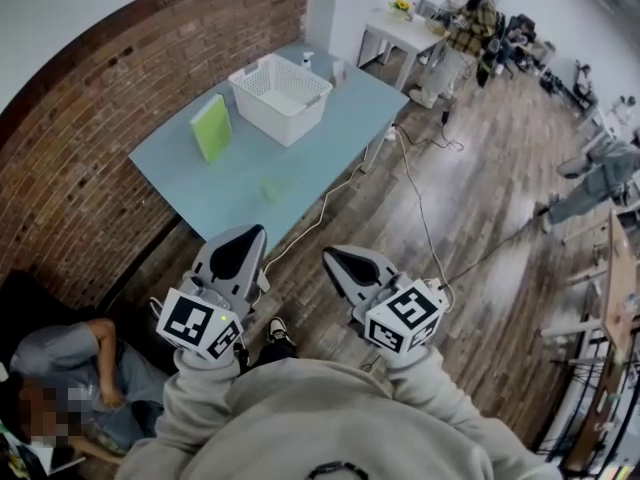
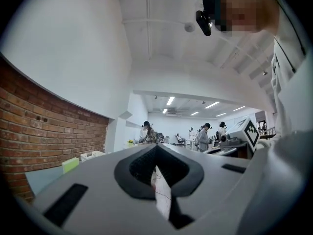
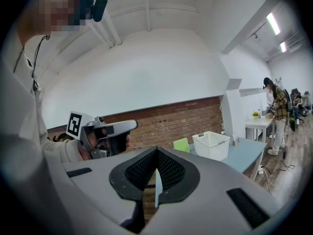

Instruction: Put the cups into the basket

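A white slatted basket (image 1: 280, 93) stands on the far part of the light blue table (image 1: 330, 118). It shows again in the right gripper view, basket (image 3: 211, 145). A small pale green thing, perhaps a cup (image 1: 272, 190), lies near the table's near edge. My left gripper (image 1: 258, 230) and right gripper (image 1: 328, 253) are held side by side in front of my chest, over the wooden floor and short of the table. Both point level toward the table. Their jaws meet at the tips, with nothing between them. The left gripper (image 3: 105, 133) also appears in the right gripper view.
A flat green object (image 1: 212, 126) stands upright on the table left of the basket. A white cable (image 1: 420, 208) runs across the floor from the table. A person (image 1: 70, 368) sits low at my left by the brick wall. Other people stand at a white table (image 1: 400, 33) farther off.
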Demonstrator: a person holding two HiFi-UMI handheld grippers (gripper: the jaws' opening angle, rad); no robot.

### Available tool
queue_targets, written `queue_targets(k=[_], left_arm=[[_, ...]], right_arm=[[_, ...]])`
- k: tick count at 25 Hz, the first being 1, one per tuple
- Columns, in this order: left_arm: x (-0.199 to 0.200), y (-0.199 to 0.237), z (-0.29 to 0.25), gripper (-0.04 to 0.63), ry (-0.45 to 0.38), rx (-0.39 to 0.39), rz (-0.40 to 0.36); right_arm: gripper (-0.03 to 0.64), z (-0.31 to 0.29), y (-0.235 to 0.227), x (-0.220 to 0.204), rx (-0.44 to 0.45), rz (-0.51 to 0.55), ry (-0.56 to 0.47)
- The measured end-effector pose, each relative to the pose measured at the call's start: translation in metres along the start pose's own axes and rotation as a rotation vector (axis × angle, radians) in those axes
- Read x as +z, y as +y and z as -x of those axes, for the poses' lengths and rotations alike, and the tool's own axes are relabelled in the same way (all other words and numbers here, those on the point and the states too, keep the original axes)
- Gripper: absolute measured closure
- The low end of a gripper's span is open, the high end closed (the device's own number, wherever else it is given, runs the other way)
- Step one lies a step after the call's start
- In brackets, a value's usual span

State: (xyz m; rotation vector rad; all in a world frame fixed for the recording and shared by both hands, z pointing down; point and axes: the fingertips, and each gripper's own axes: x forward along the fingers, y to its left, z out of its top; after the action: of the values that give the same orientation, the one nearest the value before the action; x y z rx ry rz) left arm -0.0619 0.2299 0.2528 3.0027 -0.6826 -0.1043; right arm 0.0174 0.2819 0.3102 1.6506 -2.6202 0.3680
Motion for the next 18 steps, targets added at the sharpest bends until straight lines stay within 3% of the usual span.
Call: queue_targets(k=[10, 18], left_arm=[[-0.001, 0.117, -0.042, 0.598, 0.01, 0.001, 0.035], [-0.018, 0.165, -0.067, 0.598, 0.018, -0.035, 0.113]], right_arm=[[0.606, -0.108, -0.064, 0.022, -0.03, -0.039, 0.021], [0.606, -0.142, -0.094, 0.012, -0.079, -0.08, 0.067]])
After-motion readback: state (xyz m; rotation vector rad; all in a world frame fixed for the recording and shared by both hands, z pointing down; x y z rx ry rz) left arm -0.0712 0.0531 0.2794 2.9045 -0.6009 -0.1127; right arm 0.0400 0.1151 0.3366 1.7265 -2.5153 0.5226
